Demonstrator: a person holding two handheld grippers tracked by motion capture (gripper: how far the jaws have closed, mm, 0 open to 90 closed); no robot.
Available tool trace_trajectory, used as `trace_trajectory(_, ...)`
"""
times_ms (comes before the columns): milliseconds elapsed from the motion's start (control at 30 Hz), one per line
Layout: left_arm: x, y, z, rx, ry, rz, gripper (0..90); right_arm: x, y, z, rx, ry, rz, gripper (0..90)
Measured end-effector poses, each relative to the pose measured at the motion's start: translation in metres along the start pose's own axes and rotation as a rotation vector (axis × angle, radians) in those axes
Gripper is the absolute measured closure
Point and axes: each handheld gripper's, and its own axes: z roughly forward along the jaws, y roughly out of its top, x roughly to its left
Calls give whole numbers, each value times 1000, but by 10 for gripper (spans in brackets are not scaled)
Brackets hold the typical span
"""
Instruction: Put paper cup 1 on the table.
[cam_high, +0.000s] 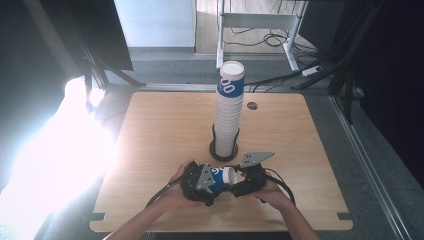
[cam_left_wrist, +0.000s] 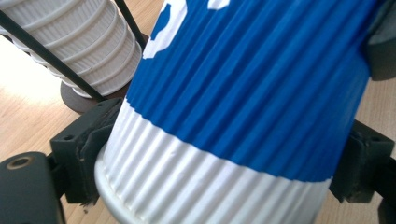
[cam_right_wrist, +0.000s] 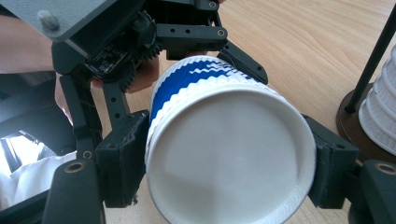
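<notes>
High view | cup blue-white, print unreadable | left claw clamps cup | right claw clamps cup

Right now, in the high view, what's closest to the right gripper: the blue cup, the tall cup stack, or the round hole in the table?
1. Blue cup: between the right gripper jaws.
2. Cup stack: mid-table, just beyond.
3. Round hole: near the far edge.

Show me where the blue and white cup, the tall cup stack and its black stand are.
blue and white cup (cam_right_wrist: 229, 154): right gripper view, on its white base.
tall cup stack (cam_high: 229, 107): high view, mid-height on the ribbed white cups.
black stand (cam_high: 214, 150): high view, on its round base rim.
</notes>
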Motion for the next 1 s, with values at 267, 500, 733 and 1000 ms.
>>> trace_trajectory(267, 0, -1, 0, -41, 2, -48, 64, 0, -1, -7, -58, -1, 5, 272)
trace_trajectory(500, 1, -6, -1, -101, -17, -138, 58, -1, -3, -15, -116, -8, 30, 272)
trace_trajectory(733, 3, -13, -2, -162, -21, -233, 66, -3, -5, -23, -167, -29, 41, 272)
trace_trajectory(1000, 5, -25, -4, -203, -7, -327, 88, -5, -8, -28, -217, -58, 61, 272)
